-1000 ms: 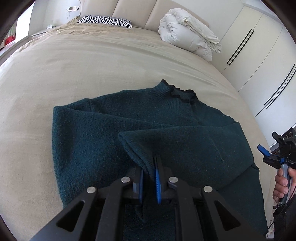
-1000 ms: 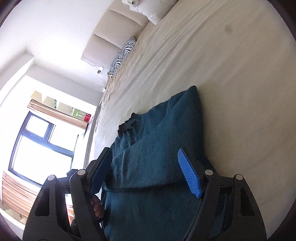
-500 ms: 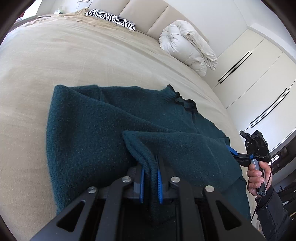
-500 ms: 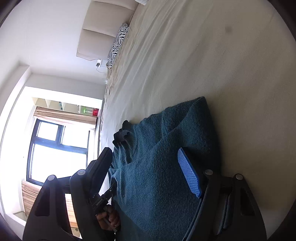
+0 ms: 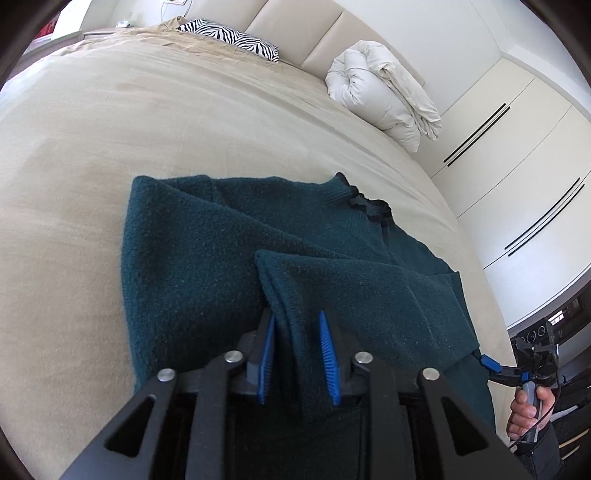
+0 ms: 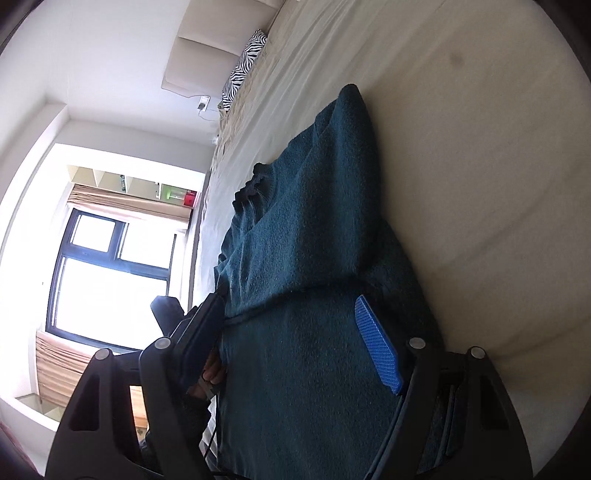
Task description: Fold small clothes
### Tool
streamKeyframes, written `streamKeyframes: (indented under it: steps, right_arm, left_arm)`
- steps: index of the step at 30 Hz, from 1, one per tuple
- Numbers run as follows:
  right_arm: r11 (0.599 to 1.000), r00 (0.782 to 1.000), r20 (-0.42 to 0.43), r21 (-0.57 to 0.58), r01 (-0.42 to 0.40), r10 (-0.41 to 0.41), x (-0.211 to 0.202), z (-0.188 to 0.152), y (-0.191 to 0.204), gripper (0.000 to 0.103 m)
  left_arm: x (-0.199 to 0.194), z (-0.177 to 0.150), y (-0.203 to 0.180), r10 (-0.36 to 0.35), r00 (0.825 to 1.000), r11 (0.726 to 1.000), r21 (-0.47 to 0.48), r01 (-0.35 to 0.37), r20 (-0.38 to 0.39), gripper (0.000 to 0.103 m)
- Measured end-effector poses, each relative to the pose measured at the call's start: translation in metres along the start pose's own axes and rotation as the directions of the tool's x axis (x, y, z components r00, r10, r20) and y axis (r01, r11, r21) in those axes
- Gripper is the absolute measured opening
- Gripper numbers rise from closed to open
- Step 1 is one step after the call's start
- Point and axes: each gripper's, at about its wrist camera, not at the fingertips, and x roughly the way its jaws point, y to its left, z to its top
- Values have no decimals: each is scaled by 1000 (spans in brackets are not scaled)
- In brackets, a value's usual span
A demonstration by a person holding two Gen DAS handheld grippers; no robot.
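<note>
Your left gripper (image 5: 297, 354) points steeply down and its jaws are opening, blue pads (image 5: 266, 356) already parted with a fold of fabric loose between them. Your right gripper (image 6: 295, 343) sits rolled on its side, jaws spread wide and pinching nothing. Off at the edge of the left wrist view, your right hand (image 5: 529, 408) is wrapped round its handle.

The bed (image 5: 155, 122) lies bare and open across its left half and toward the headboard. The dark green sweater (image 5: 207, 266) covers the near edge. A rolled white duvet (image 5: 380, 96) blocks the far right corner, a zebra-print pillow (image 5: 229, 35) the far edge.
</note>
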Motion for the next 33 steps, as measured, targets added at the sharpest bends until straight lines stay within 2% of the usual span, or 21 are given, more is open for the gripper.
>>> streamKeyframes:
  steps: [1,2,5,8,12,16,18,22,26,30,33]
  right_arm:
    - [1000,1000,15,-15,5,-5,-13,-9,3,73]
    - [999,999,32,-30,20,-19,-25,-19,7,73]
    - [995,996,59,-70,68,-64,-60,-53,14,73]
    - [983,987,75,-106,152,-145,-84,-92,16,73]
    - [945,955,81,-147,294,-285,-106,-137,15,73]
    - [911,925,52,-160,379,-376,-129,-171,3,73]
    - [895,909,40,-161,416,-416,-139,-184,-4,73]
    - [886,896,5,-147,440,-444,-153,-206,-14,73]
    - [868,879,-24,-172,466,-477,-155,-221,-10,73]
    - [860,870,-46,-182,476,-491,-150,-229,-5,71]
    - [866,872,-56,-164,472,-486,-150,-230,-7,67]
  left_arm:
    - [-12,-6,-4,6,1000,1000,15,-6,11,54]
    - [-25,-13,-8,12,1000,1000,28,-13,21,61]
    - [-65,-44,-14,5,1000,998,58,-7,23,63]
    - [-101,-84,-13,41,999,996,79,-41,-1,63]
    - [-143,-141,1,50,998,998,29,-49,-40,63]
    - [-174,-191,11,78,993,997,-10,-79,-89,63]
    - [-183,-209,12,65,992,997,-32,-69,-105,63]
    - [-191,-229,5,71,989,997,-25,-75,-130,64]
    - [-190,-237,-7,102,979,995,29,-99,-174,64]
    - [-188,-246,-17,133,965,988,103,-112,-226,63]
    - [-192,-251,-15,137,961,988,96,-117,-239,63]
